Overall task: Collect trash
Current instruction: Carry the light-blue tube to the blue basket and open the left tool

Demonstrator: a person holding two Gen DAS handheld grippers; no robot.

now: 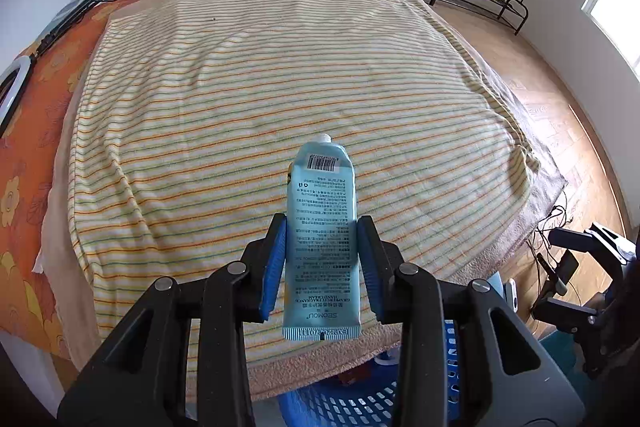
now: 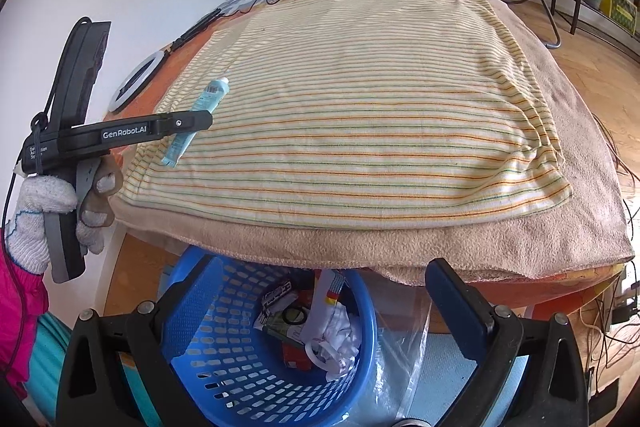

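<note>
The left gripper [image 1: 322, 259] pinches a light-blue hand-cream tube [image 1: 322, 243] between its blue pads, cap end pointing away and crimped end toward the camera — the tube is lifted clear of the striped blanket [image 1: 280, 75] on the bed, near its front edge. From the right wrist view the same tube [image 2: 196, 121] juts up past the left gripper's black finger, which a gloved hand [image 2: 44, 215] holds at the bed's left corner. The right gripper [image 2: 320, 311] hangs with its jaws spread wide and nothing between them, right above the blue basket [image 2: 224, 367] on the floor — crumpled paper and wrappers [image 2: 320, 331] already lie inside it.
</note>
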